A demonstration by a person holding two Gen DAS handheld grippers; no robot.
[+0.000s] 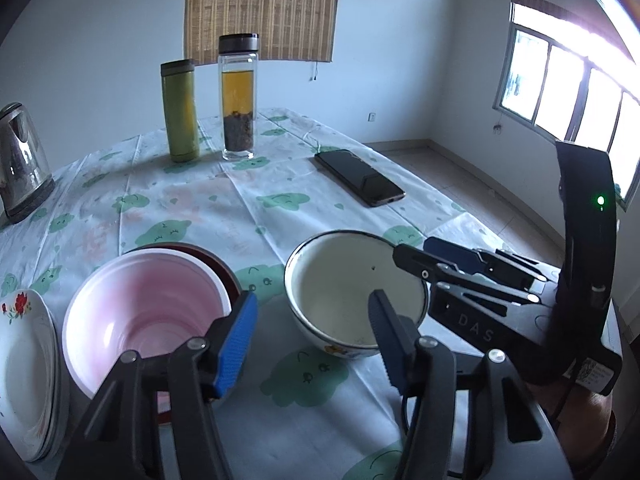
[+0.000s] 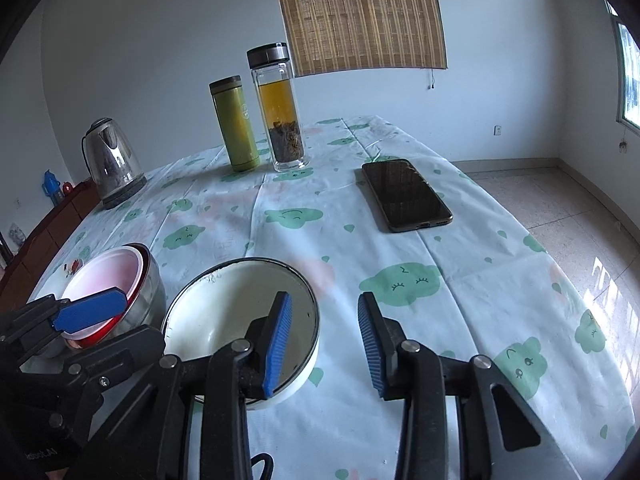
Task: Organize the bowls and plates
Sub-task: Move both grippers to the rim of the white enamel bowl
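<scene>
On the worktop (image 1: 248,216) in the left wrist view, the left claw (image 1: 308,340) stands apart, empty, between the pink bowl (image 1: 144,312) and white bowl (image 1: 352,292). Plates (image 1: 28,368) lie stacked at far left. The right claw (image 1: 436,264) straddles the white bowl's rim.

In the right wrist view, the right claw (image 2: 324,340) is apart, one finger inside the white bowl (image 2: 224,304), one outside. The pink bowl (image 2: 108,276) sits nested in a metal bowl (image 2: 150,300).

The tablecloth (image 2: 320,240) is showing green cloud faces on white. A pink bowl (image 1: 144,312) is sitting in a red-lined one (image 2: 96,334). The enamel bowl (image 1: 352,300) is looking cream; plates (image 1: 24,352) are wearing red flowers; gripper pads (image 2: 276,344) are showing blue.
</scene>
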